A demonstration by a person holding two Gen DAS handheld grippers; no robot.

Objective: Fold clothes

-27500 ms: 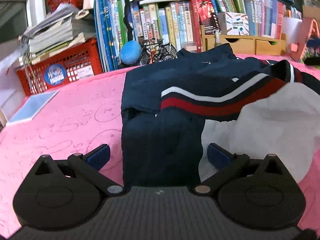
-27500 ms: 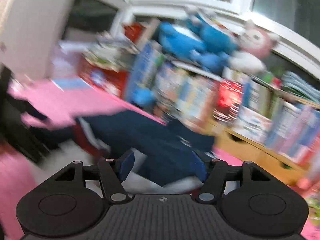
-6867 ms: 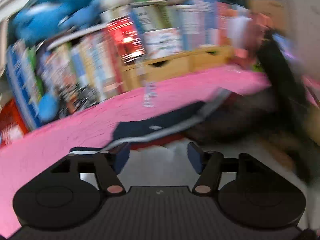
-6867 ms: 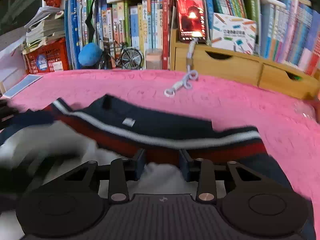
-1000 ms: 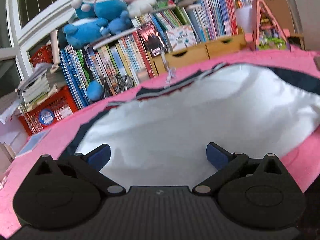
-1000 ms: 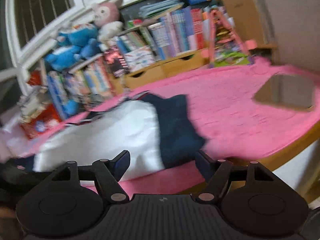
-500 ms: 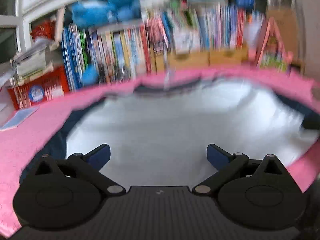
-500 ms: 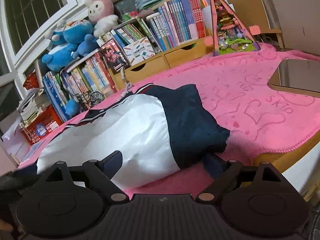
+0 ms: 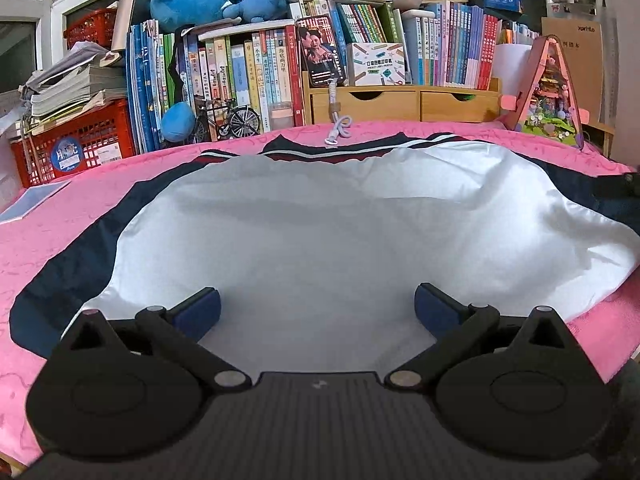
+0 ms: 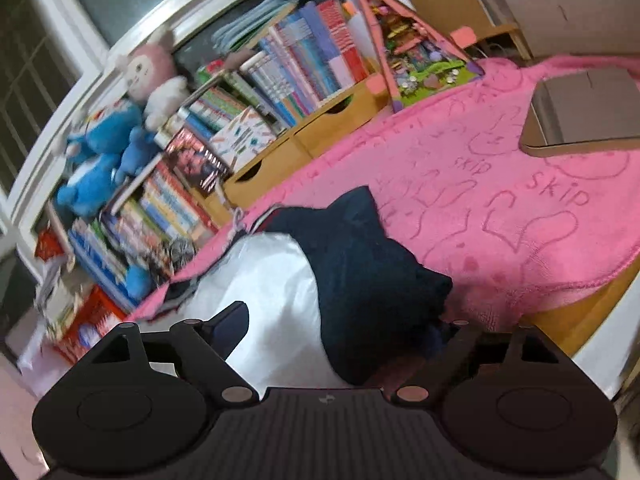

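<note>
A navy jacket with red and white stripes lies spread on the pink table cover, its white lining [image 9: 320, 220] facing up. My left gripper [image 9: 316, 308] hovers open over the lining's near edge, and nothing is pinched between its blue pads. In the right wrist view the jacket's navy side [image 10: 360, 264] bunches up at the table's front edge next to the white lining [image 10: 272, 280]. My right gripper [image 10: 336, 332] is tilted and its jaws are closing with that navy bunch between them. Its right fingertip is lost against the dark cloth, and the left pad [image 10: 230, 326] stands apart from the navy bunch.
Books, plush toys and wooden drawers [image 9: 400, 100] line the back. A red crate [image 9: 72, 148], a model bicycle [image 9: 228, 120], a phone cable [image 9: 338, 130] and a pink toy house [image 9: 550, 96] stand behind the jacket. A flat tablet-like slab [image 10: 584, 116] lies at the right. The table edge [image 10: 580, 312] is close.
The left view has rolled level while that gripper stays over the lining. The right gripper has rolled, moved in on the navy side of the jacket, and its jaws have narrowed.
</note>
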